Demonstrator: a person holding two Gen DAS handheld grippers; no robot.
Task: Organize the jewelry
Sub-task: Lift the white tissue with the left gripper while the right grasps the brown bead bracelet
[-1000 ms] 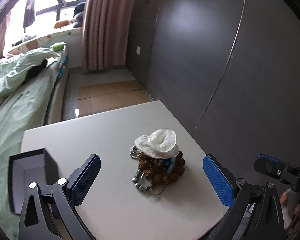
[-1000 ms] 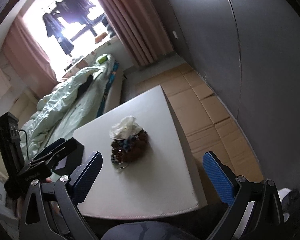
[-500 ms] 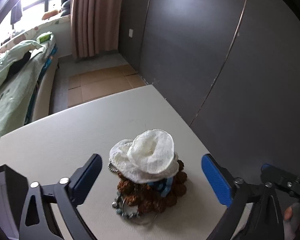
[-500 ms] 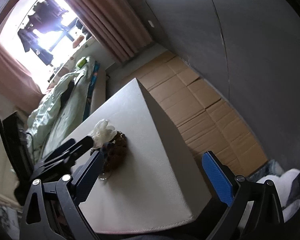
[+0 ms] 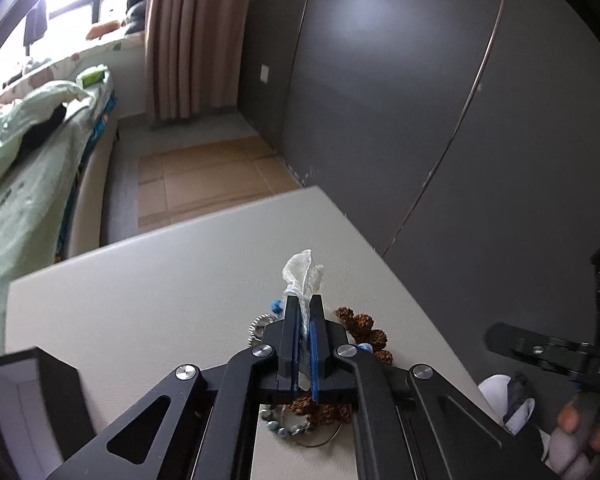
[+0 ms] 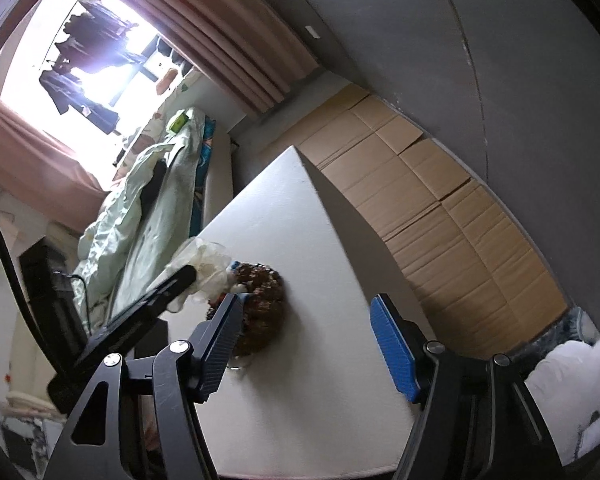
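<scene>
A pile of jewelry lies on the white table (image 5: 148, 280): a brown beaded bracelet (image 5: 366, 326), a silver chain (image 5: 288, 430) and blue beads. My left gripper (image 5: 305, 310) is shut on a white gauzy scrunchie (image 5: 302, 274), whose end sticks up past the fingertips above the pile. In the right wrist view the same scrunchie (image 6: 208, 264) is held by the left gripper's fingers (image 6: 176, 284) over the brown bracelet (image 6: 264, 300). My right gripper (image 6: 304, 316) is open and empty, just right of the pile.
An open black jewelry box (image 5: 28, 408) stands at the table's near left. A bed with green bedding (image 5: 24, 168) lies to the left. Flattened cardboard (image 6: 440, 200) covers the floor beside the dark wall (image 5: 420, 80).
My left gripper came down on the pile and shut on the white scrunchie, which now stands pinched upright. My right gripper narrowed its opening and tilted toward the pile.
</scene>
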